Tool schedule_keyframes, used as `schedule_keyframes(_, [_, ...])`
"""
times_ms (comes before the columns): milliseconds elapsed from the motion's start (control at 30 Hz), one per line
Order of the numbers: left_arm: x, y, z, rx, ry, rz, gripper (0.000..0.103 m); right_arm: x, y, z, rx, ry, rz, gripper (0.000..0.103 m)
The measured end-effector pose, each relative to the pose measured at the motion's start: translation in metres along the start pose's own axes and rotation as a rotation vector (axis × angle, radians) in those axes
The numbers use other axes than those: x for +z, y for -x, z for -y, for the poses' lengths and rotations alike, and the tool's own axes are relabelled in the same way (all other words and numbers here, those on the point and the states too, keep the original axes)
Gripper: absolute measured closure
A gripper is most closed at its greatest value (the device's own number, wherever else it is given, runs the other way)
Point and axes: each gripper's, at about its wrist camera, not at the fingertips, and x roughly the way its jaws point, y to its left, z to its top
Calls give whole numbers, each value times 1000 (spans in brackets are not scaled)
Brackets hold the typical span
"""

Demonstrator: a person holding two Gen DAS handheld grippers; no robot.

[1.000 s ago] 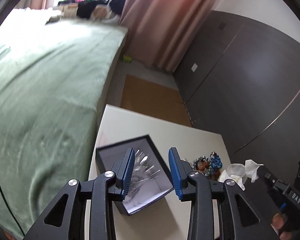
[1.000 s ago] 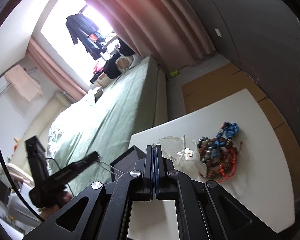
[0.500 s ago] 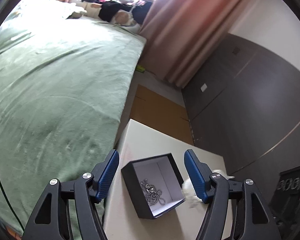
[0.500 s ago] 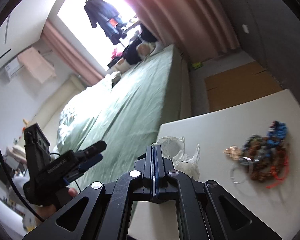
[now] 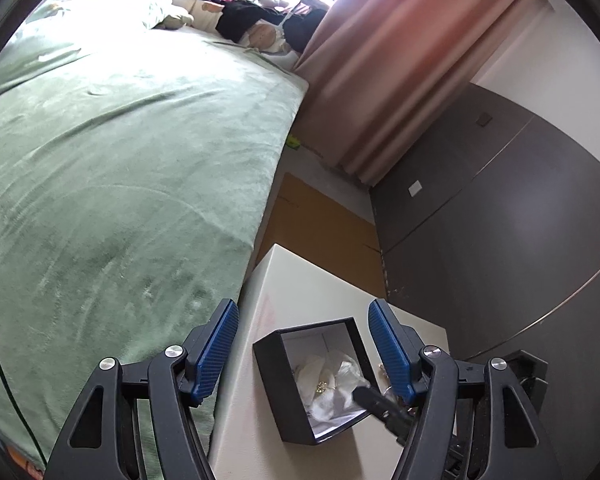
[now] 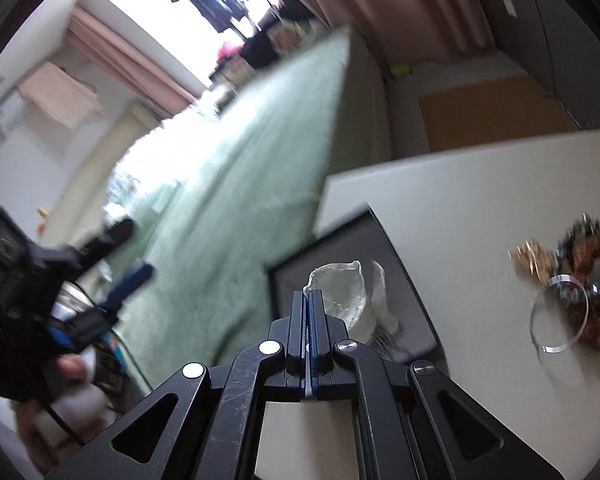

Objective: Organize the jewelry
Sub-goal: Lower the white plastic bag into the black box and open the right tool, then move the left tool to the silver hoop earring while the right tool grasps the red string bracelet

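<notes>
Left wrist view: The left gripper (image 5: pixel 302 346) hangs above the white bench (image 5: pixel 260 312), its blue pads spread wide with nothing clamped between them. Seen through the gap, a black box (image 5: pixel 270 376) sits open on the bench near the edge that faces the bed (image 5: pixel 120 184). The box has a white lining. Inside lies a clear plastic bag (image 5: pixel 332 384), crumpled, with a small gold-coloured item showing through it. The tip of the right gripper (image 5: pixel 370 396) reaches into the box from the lower right and meets the bag. A pink curtain (image 5: pixel 396 60) and dark wall panels (image 5: pixel 500 220) stand behind.

Right wrist view: The picture is blurred by motion. The right gripper (image 6: pixel 311 296) is closed tight, pinching the edge of the bag (image 6: pixel 342 292) at its fingertips. The bag hangs over the interior of the box (image 6: pixel 328 248), whether it rests on the bottom cannot be told here. To the right, apart from the box, a heap of beaded jewelry (image 6: pixel 584 272) lies on the bench (image 6: pixel 460 200), with a thin silver bangle (image 6: pixel 560 320) at its near side. At the far left, the left gripper (image 6: pixel 120 256) is visible, held over the bed (image 6: pixel 240 168) side, pads apart.
</notes>
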Motion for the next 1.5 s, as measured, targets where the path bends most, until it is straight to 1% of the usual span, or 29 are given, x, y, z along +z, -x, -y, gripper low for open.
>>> schedule_keyframes(67, [-1,-1,3,2,-6,-3,35,-1,-3,2,-6,-5,-54,97])
schedule_keyframes(100, [-2,-1,4,2,-11,-6,35,-1,-1,4,1,-11,-70,90])
schedule_keyframes(133, [-3,-2,6,3,-18,-9,35,0,5,5,6,-15,-64,82])
schedule_keyframes(167, [-4,-3,9,5,-28,-12,35,0,11,6,6,-16,-52,59])
schedule_keyframes(200, [-5,-4,10,5,-35,-14,35,1,21,7,5,-19,-24,41])
schedule_keyframes(233, [-6,-5,12,6,-38,-15,35,1,33,9,8,-26,16,38])
schedule_keyframes(300, [-9,-7,15,6,-40,-21,35,2,50,12,33,-34,57,37])
schedule_keyframes(333, [-10,-8,17,6,-44,-24,35,2,58,15,43,-45,62,37])
schedule_keyframes(400, [-14,-12,24,10,-65,-31,35,3,72,21,37,-61,86,37])
schedule_keyframes(567, [-27,-22,49,6,-136,-56,35,5,108,46,-38,-112,150,37])
schedule_keyframes(667, [-37,-31,64,1,-179,-75,35,4,131,68,-116,-149,172,37])
schedule_keyframes(800, [-50,-44,85,-7,-230,-100,35,5,149,93,-141,-214,184,37])
schedule_keyframes(900, [-63,-55,105,-28,-287,-127,35,2,161,111,-168,-246,186,37])
schedule_keyframes(967, [-70,-60,112,-39,-308,-138,35,3,164,119,-172,-271,184,37])
schedule_keyframes(1167, [-101,-83,144,-67,-409,-203,50,1,170,147,-194,-344,174,37])
schedule_keyframes(1200, [-107,-86,148,-66,-433,-211,52,0,171,154,-197,-362,169,37])
schedule_keyframes(1267, [-117,-93,156,-60,-469,-225,53,-2,170,163,-211,-390,151,37])
schedule_keyframes(1333, [-127,-102,163,-57,-505,-249,60,-4,169,171,-219,-414,129,37])
schedule_keyframes(1500, [-151,-124,177,-47,-571,-302,65,-8,163,187,-218,-447,81,39])
